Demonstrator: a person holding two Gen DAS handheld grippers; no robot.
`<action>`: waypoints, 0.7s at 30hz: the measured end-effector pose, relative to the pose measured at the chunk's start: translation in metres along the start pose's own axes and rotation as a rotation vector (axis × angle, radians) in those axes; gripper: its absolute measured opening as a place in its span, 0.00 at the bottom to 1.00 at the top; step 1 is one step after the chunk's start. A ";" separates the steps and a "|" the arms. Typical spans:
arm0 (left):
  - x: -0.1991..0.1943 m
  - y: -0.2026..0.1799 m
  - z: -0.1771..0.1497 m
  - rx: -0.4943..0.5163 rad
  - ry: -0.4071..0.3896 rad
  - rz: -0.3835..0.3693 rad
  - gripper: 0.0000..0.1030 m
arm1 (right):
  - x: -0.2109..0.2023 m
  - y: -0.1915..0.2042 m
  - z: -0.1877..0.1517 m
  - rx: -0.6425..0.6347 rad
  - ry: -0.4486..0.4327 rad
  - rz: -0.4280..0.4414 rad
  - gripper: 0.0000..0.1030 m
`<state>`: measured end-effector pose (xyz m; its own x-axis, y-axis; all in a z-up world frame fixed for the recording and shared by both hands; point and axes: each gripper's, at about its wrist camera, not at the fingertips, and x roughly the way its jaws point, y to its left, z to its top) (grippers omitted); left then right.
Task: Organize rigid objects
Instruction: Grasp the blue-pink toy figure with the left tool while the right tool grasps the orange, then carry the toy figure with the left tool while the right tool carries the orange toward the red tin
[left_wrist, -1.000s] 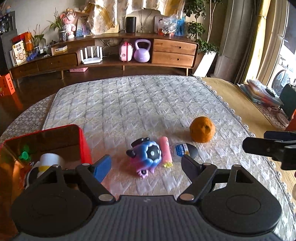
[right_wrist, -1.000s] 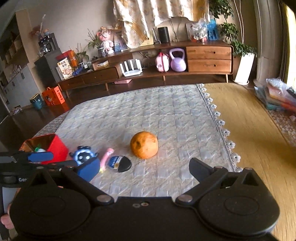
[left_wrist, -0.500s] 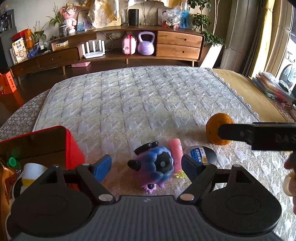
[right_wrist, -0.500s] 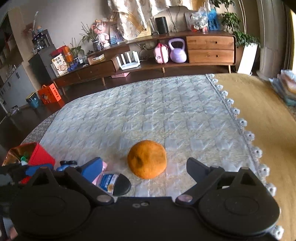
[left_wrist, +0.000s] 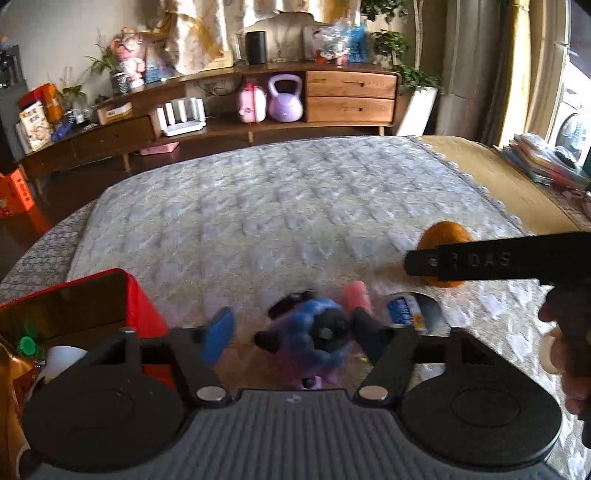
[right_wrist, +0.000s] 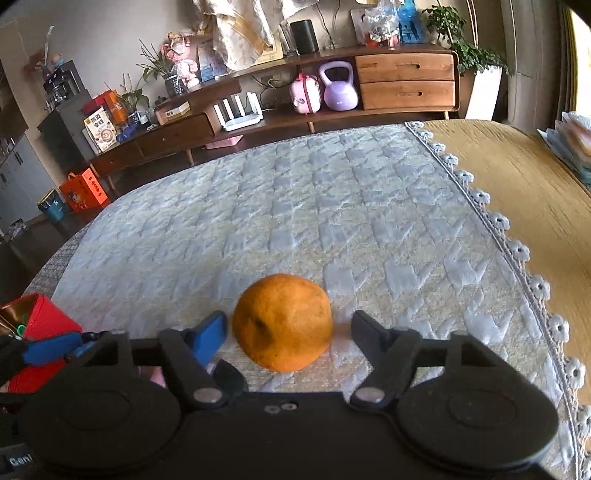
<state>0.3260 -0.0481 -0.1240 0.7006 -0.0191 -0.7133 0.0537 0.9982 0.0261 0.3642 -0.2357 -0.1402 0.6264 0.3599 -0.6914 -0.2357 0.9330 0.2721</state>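
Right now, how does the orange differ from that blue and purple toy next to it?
The orange is one plain colour; the toy mixes blue, purple and black. The orange is a smooth ball, while the toy is lumpy with bits sticking out. The orange sits between the open right tongs; the toy sits between the open left tongs. Both rest on the quilted cover, ungrasped.

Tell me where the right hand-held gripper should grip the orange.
Probably across the widest middle of the round orange fruit, coming in level from the near side. It sits between the open fingers of the right hand-held gripper, and its rounded sides offer no better hold.
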 end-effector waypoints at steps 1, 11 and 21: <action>0.000 -0.002 -0.001 0.002 0.003 -0.006 0.53 | -0.001 0.001 0.000 0.000 0.001 0.002 0.53; -0.011 -0.005 -0.005 -0.005 0.001 -0.012 0.45 | -0.021 0.005 -0.009 -0.003 0.003 -0.010 0.52; -0.037 -0.005 -0.008 -0.028 0.017 -0.024 0.44 | -0.076 0.011 -0.023 -0.032 0.000 0.004 0.52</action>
<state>0.2937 -0.0520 -0.1036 0.6873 -0.0420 -0.7251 0.0500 0.9987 -0.0105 0.2970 -0.2526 -0.1006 0.6255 0.3632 -0.6905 -0.2619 0.9314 0.2527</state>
